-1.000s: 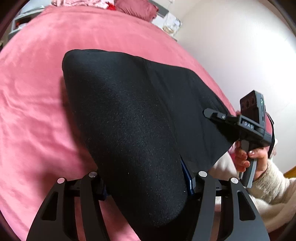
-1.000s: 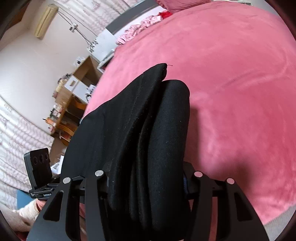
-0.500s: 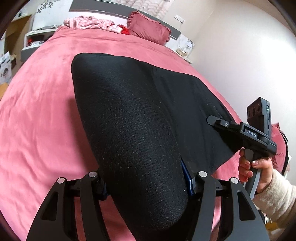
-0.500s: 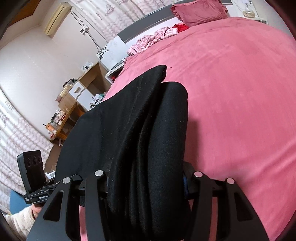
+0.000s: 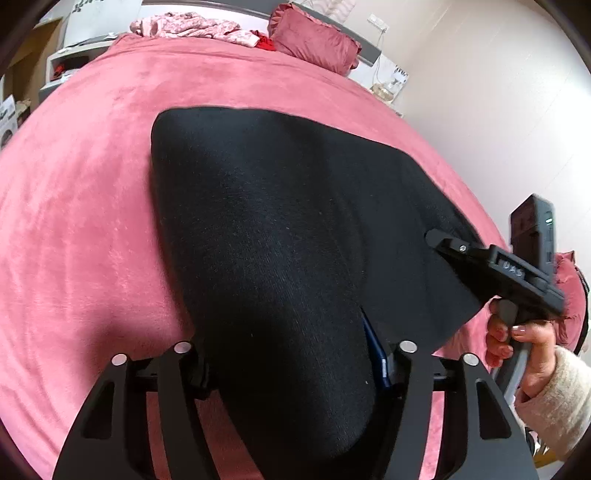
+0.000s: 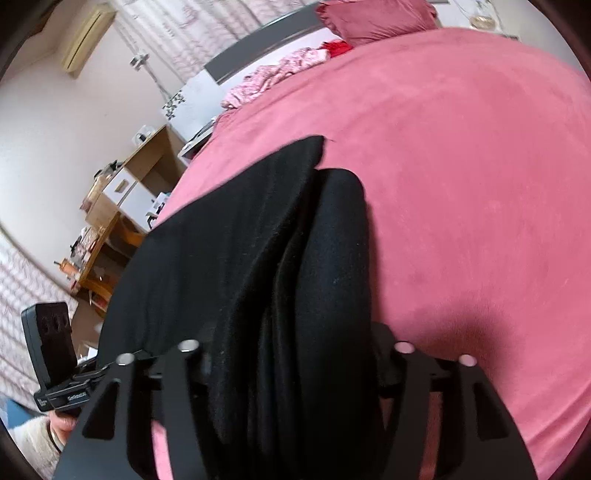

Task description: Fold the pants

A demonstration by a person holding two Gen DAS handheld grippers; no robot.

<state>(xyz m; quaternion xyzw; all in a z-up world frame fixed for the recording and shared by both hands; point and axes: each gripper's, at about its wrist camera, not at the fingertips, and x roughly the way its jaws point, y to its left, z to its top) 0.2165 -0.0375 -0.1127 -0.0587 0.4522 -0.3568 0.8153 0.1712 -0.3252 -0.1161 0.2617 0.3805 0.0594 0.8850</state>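
Black pants (image 5: 280, 236) are held above a pink bed (image 5: 81, 229), gripped at two points along one edge and stretched between the two tools. In the left wrist view, the left gripper (image 5: 291, 363) is clamped on a thick bunch of the cloth; the fabric fills the space between its two fingers and bulges forward over them, with a thin blue strip of pad showing at the inner face of one finger. From that bunch the cloth spreads away as a broad dark sheet to a rounded far corner, whose lower reach cannot be seen to touch the bed or hang clear of it. At the right edge of the same view, the right gripper (image 5: 430, 233) bites the sheet's side edge, and a hand (image 5: 517, 343) in a cream sleeve (image 5: 554, 402) holds its grip. In the right wrist view, the right gripper (image 6: 295, 354) is pinching several stacked folds of the cloth, which stand in ridges between its fingers and run forward to a pointed tip. The left gripper's body shows at the lower left of that view, beside the sheet. A red pillow (image 5: 314, 44) and a heap of pink patterned clothes (image 5: 192, 27) lie at the head of the bed, well apart from the pants. A wooden desk (image 6: 122, 206) stands beside the bed.
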